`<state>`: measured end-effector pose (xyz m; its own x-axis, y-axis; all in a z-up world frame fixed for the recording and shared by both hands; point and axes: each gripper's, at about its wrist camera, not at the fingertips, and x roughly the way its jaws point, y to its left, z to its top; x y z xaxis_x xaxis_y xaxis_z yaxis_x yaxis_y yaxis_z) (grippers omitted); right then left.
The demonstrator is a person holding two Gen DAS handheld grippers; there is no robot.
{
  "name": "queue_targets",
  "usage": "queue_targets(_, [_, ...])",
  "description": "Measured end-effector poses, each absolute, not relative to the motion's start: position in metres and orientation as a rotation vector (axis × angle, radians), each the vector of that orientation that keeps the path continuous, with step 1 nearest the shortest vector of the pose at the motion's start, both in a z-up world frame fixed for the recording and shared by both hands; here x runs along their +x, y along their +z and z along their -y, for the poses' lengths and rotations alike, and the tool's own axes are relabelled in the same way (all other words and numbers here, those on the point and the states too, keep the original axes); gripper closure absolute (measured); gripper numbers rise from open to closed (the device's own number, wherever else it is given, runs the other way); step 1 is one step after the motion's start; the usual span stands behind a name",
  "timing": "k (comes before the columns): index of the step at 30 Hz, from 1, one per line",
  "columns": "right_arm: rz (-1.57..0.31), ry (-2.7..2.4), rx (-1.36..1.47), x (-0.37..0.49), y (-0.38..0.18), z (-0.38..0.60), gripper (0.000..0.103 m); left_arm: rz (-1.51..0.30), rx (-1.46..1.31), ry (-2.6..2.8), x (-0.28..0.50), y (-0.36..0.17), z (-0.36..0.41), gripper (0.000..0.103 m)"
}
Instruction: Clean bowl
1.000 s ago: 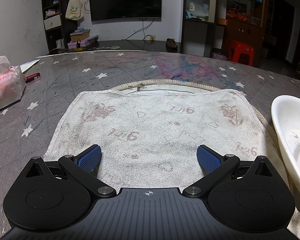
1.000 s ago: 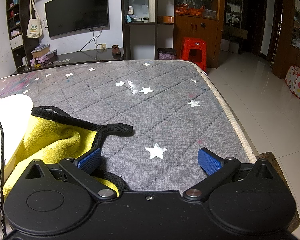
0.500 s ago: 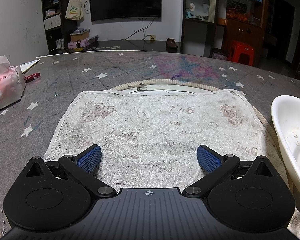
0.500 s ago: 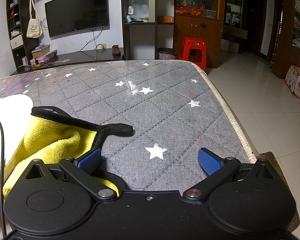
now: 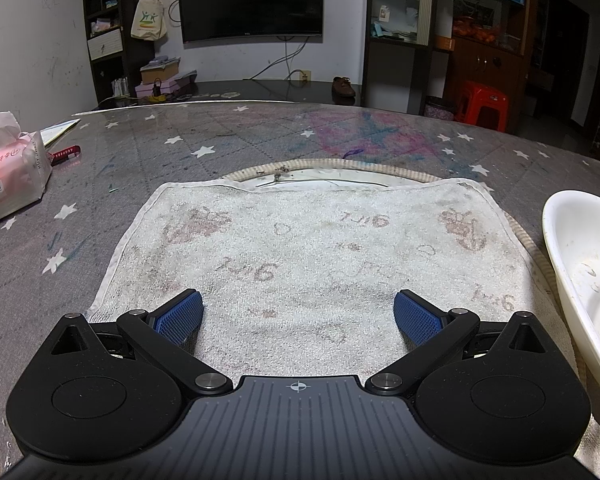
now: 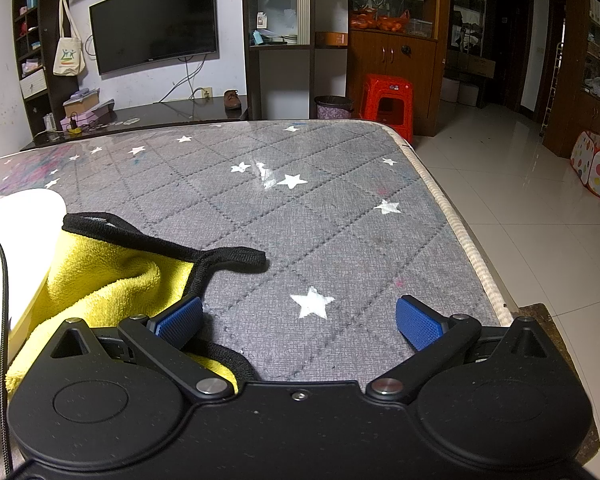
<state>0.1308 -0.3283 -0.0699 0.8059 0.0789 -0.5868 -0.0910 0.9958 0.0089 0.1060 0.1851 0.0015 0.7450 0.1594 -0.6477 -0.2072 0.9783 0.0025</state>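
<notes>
Colours here are kinda all over the place. The table cover (image 6: 340,232) is grey with a dark stitched diamond quilt pattern and white stars, plus pink and blue smudges toward the far side in the left wrist view. The towel (image 5: 300,256) is off-white with faded brownish prints and a pale hem. The bowl (image 5: 576,264) is white with a few yellowish specks inside. The cloth (image 6: 100,280) is bright yellow with black edging. Both grippers are black with blue ribbed pads (image 5: 180,316). The tissue pack (image 5: 8,184) is pink and white.
</notes>
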Motion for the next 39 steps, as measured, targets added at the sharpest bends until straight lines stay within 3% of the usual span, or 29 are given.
queue_targets(39, [-0.627,0.091,-0.020,0.1307,-0.0699,0.3285,0.000,-0.702,-0.071,0.201,0.1078,0.0024,-0.1853,0.000])
